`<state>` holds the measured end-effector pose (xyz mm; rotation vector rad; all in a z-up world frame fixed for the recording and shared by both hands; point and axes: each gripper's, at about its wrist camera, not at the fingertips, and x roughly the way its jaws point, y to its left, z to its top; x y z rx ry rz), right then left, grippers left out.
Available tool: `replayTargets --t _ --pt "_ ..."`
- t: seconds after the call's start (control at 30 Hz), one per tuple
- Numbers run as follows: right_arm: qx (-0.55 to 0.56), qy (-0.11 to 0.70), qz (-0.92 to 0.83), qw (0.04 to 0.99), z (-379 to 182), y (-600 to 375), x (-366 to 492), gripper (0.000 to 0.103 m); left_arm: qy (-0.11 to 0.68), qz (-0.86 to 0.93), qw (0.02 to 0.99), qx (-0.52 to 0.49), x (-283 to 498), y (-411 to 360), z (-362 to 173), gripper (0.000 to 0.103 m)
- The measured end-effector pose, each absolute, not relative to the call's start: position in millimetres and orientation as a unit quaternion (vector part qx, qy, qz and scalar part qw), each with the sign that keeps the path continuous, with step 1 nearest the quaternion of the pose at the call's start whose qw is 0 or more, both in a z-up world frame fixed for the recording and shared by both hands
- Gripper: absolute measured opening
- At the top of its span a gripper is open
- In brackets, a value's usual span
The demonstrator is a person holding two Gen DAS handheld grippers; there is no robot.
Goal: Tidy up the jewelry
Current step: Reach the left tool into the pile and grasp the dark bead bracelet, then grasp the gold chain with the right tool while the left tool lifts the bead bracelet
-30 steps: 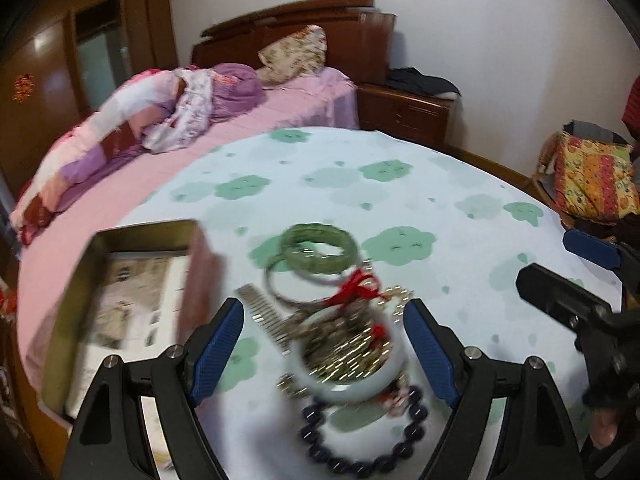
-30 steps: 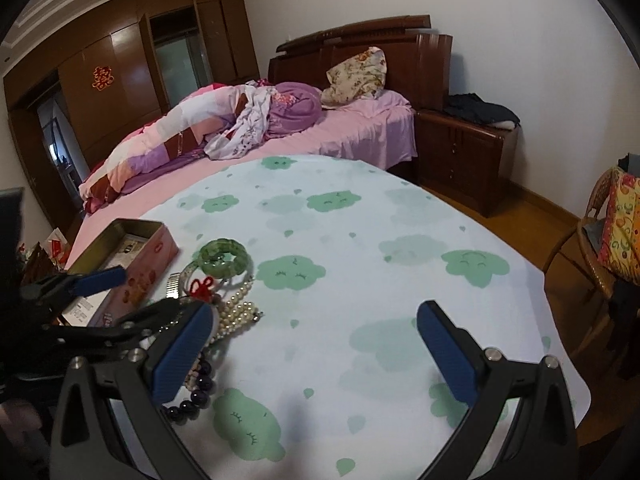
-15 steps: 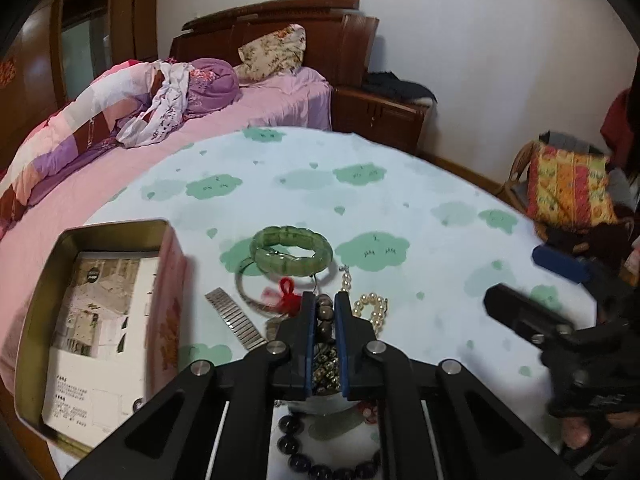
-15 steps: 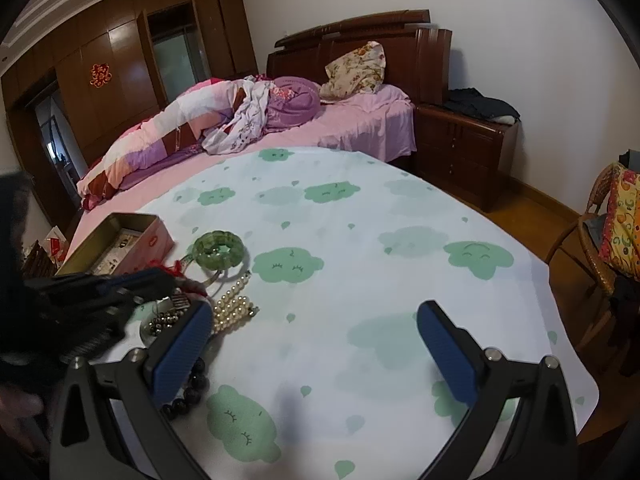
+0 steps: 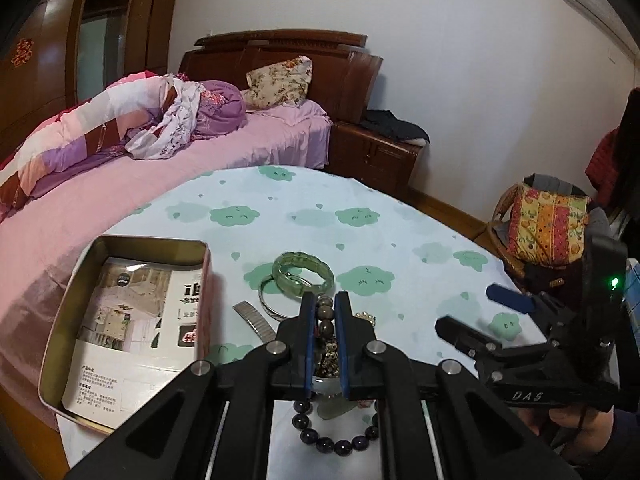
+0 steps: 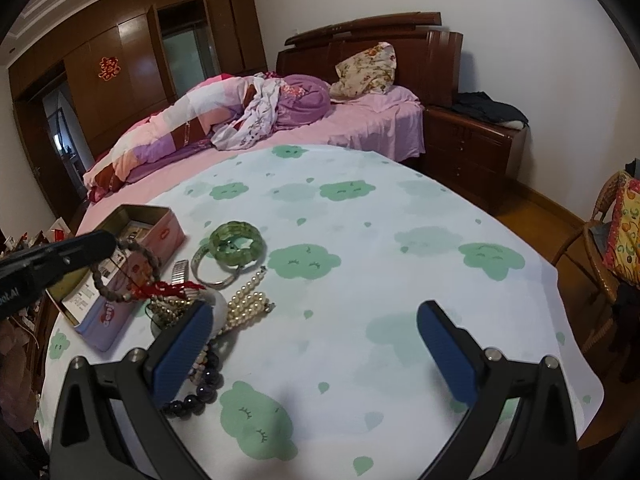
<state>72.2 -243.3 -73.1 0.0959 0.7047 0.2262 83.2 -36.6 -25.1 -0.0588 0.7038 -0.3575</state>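
My left gripper [image 5: 323, 300] is shut on a brown wooden bead bracelet [image 5: 326, 316] with a red tassel and holds it lifted above the jewelry pile; in the right wrist view the bracelet [image 6: 128, 270] hangs from the left gripper [image 6: 105, 241] beside the tin. An open pink tin box [image 5: 120, 320] with a leaflet inside lies at the left. A green jade bangle [image 5: 303, 270], a silver bangle [image 5: 269, 298], a pearl bracelet [image 6: 248, 304] and a dark bead bracelet [image 5: 336, 438] lie on the table. My right gripper [image 6: 316, 344] is open and empty.
The round table has a green cloud-print cloth [image 6: 360, 260]. A pink bed [image 6: 280, 140] stands behind it, a wooden nightstand [image 6: 472, 148] at the back right, and a wicker chair with a colourful cushion [image 5: 548, 228] at the right.
My left gripper closed over the pile onto the brown bead bracelet and lifted it up toward the tin. My right gripper stayed open and hardly moved.
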Motion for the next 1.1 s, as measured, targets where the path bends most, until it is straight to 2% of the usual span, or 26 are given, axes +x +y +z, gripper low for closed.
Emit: replayTargets --t 0.43,0.57,0.63,0.9,0.97,1.0,1.03,1.07,1.1 --pt "0.036 0.34 0.159 0.926 -73 -227 65 0.103 0.304 -0.18 0.934 -0.048 71 -16 7 0.008" --pt "0.024 0.342 0.194 0.919 -72 -215 62 0.093 0.292 -0.185 0.937 -0.044 67 -15 16 0.008" --pt "0.016 0.345 0.218 0.913 -70 -205 64 0.083 0.29 -0.184 0.939 -0.033 66 -18 17 0.008" --pt "-0.036 0.323 0.3 0.897 -60 -153 75 0.082 0.29 -0.193 0.937 -0.034 64 -20 17 0.008" --pt "-0.042 0.331 0.314 0.889 -69 -141 82 0.068 0.293 -0.193 0.936 -0.035 64 -19 15 0.008" --pt "-0.044 0.343 0.318 0.883 -76 -135 87 0.051 0.294 -0.194 0.935 -0.036 63 -19 13 0.008" --pt "-0.042 0.352 0.322 0.878 -80 -134 90 0.029 0.296 -0.193 0.935 -0.035 63 -18 12 0.008" --pt "-0.034 0.357 0.324 0.876 -84 -135 92 0.017 0.299 -0.187 0.935 -0.035 63 -17 10 0.008" --pt "-0.025 0.357 0.32 0.877 -84 -139 94 0.013 0.301 -0.18 0.936 -0.038 64 -15 7 0.008"
